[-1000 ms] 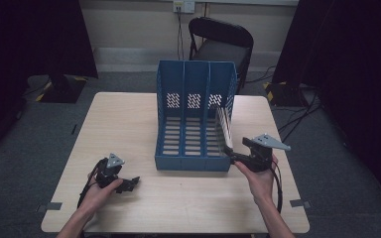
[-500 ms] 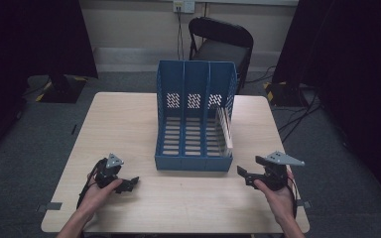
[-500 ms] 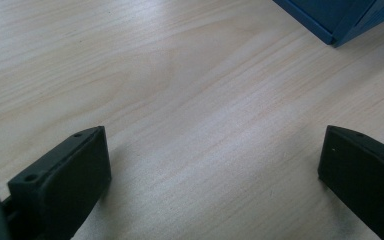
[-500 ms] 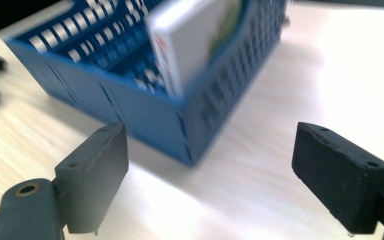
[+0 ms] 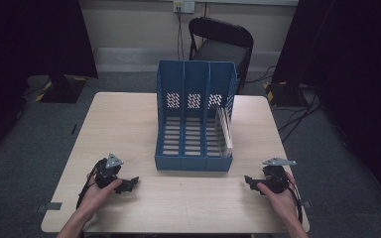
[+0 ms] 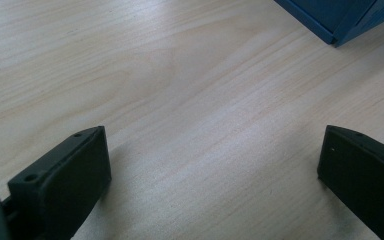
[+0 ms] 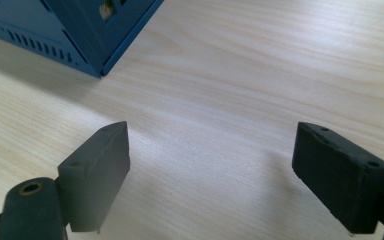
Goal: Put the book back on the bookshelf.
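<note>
A blue three-slot file rack [image 5: 194,119] stands in the middle of the wooden table [image 5: 129,119]. A thin white booklet or stack of papers [image 5: 225,130] leans upright in its rightmost slot. My left gripper [image 5: 131,183] rests on the table near the front left, open, with bare wood between its jaws. My right gripper [image 5: 248,181] rests near the front right, also open and holding nothing. A corner of the rack [image 6: 340,17] appears at the top right of the left gripper view, and the rack's front corner [image 7: 80,35] at the top left of the right gripper view.
A black folding chair [image 5: 221,44] stands behind the table's far edge. Cables [image 5: 297,119] trail over the grey carpet to the right. Dark curtains hang on both sides. Two tape marks sit at the table's front corners.
My right gripper has drawn back from the rack's right slot to the front right of the table, leaving the white papers in the slot. The left gripper has stayed put.
</note>
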Tool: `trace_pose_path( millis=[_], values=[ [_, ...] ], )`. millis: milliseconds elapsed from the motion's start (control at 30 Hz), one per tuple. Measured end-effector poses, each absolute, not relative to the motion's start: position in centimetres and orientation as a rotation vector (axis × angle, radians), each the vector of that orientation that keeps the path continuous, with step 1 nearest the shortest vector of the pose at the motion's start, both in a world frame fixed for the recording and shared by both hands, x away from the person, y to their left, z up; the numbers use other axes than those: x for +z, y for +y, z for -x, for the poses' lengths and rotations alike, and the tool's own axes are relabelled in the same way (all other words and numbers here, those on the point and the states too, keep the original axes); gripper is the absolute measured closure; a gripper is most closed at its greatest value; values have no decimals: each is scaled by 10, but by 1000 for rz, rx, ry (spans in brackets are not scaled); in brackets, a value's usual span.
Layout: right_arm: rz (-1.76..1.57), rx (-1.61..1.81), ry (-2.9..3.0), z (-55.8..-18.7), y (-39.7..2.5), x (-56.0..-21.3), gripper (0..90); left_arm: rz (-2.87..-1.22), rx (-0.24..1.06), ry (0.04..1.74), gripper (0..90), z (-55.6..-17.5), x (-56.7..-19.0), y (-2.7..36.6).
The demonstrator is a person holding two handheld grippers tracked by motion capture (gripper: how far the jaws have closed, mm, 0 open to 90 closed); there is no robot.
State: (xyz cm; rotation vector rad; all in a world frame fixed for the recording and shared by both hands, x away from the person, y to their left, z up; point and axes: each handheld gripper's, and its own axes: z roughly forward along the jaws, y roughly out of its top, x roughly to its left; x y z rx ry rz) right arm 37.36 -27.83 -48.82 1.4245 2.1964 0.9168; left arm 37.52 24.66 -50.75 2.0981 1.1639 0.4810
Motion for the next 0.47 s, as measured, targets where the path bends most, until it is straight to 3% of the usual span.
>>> trace_pose_path(
  millis=[467],
  values=[
    [-1391, 918, 2110, -371, -265, -506, 119, -2095, 480, 1165, 0, -375, -508, 246]
  ],
)
